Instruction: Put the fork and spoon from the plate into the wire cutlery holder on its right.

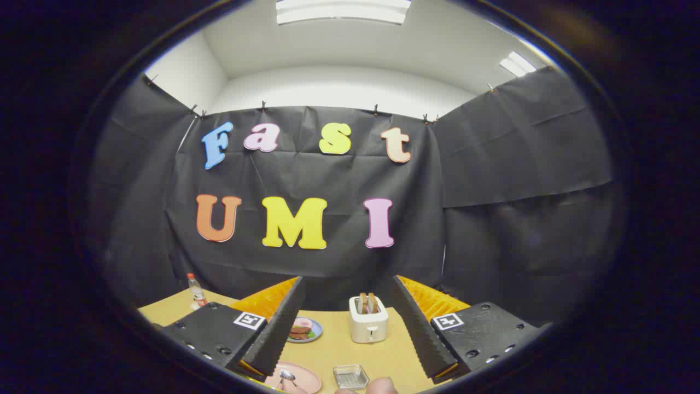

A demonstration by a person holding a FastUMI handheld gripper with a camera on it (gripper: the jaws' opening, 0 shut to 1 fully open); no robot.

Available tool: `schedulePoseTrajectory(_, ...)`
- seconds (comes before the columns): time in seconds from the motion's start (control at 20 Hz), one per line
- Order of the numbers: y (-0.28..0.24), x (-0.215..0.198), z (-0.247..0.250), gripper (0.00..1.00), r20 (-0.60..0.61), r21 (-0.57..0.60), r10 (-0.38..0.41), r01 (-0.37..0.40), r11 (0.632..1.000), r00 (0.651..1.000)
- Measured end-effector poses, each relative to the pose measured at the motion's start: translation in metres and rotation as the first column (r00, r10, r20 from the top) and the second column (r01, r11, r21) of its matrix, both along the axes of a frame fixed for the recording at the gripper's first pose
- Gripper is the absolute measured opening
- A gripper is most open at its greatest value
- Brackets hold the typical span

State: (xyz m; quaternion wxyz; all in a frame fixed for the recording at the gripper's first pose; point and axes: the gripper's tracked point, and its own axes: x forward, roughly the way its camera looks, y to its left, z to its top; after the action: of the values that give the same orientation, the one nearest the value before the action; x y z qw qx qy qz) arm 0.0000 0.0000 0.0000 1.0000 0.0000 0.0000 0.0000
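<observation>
While my tool (pixel 342 323) hangs high with fingers spread and empty, the spoon (pixel 286 376) lies on the pink plate (pixel 306 377) at seven o'clock, the wire holder (pixel 350 376) beside it at six. Descending from here, I risk clipping the toaster (pixel 368 323).

I am working in a staged recording booth, not a real kitchen: creased black cloth walls (pixel 492 164) are clipped up under a white ceiling with fluorescent panels (pixel 343 11), and a tan tabletop (pixel 339 350) carries a small cream toaster (pixel 368 323) as a prop.
</observation>
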Motion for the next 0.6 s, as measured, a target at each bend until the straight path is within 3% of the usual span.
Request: schedulePoseTrajectory(0.6, 0.026, 0.014, -0.027, 0.95, -0.043, 0.005, 0.072, -0.071, 0.997, 0.997)
